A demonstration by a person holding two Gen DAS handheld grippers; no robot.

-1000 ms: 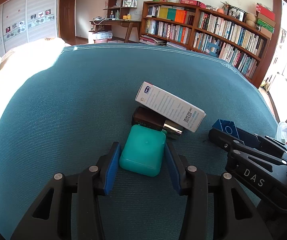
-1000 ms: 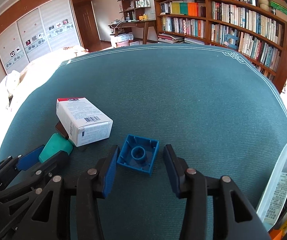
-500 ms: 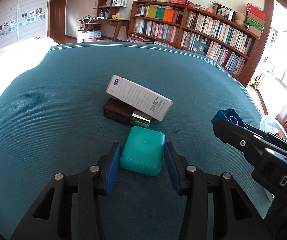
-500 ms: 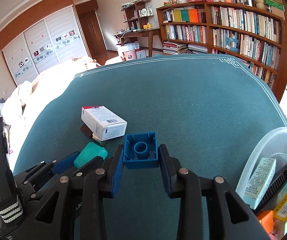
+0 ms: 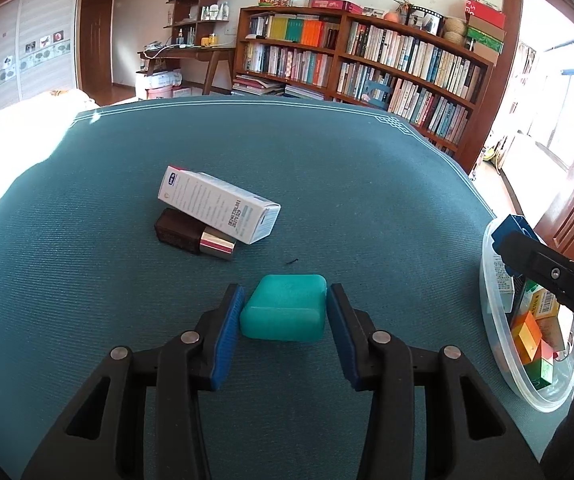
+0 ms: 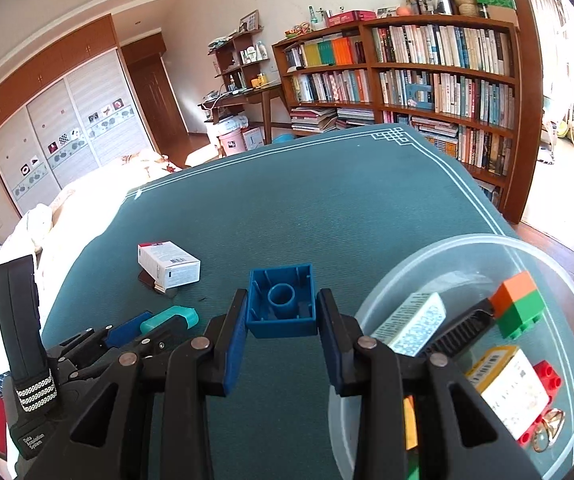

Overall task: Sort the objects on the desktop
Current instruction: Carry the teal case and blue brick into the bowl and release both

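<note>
A hollow blue block (image 6: 280,307), its open underside with a round central tube turned toward the camera, is clamped in the right gripper (image 6: 281,334) jaws, just left of the clear bin (image 6: 483,240). A rounded teal case (image 5: 284,312) is held in the left gripper (image 5: 285,322) jaws, which have just been closing, near the white carton (image 5: 217,206) on the green surface (image 5: 327,168).

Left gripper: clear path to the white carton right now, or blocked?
Probably not directly. The left gripper has the teal case between its fingers, so nothing else fits there. Beyond that, the cloth up to the white carton is bare.
</note>
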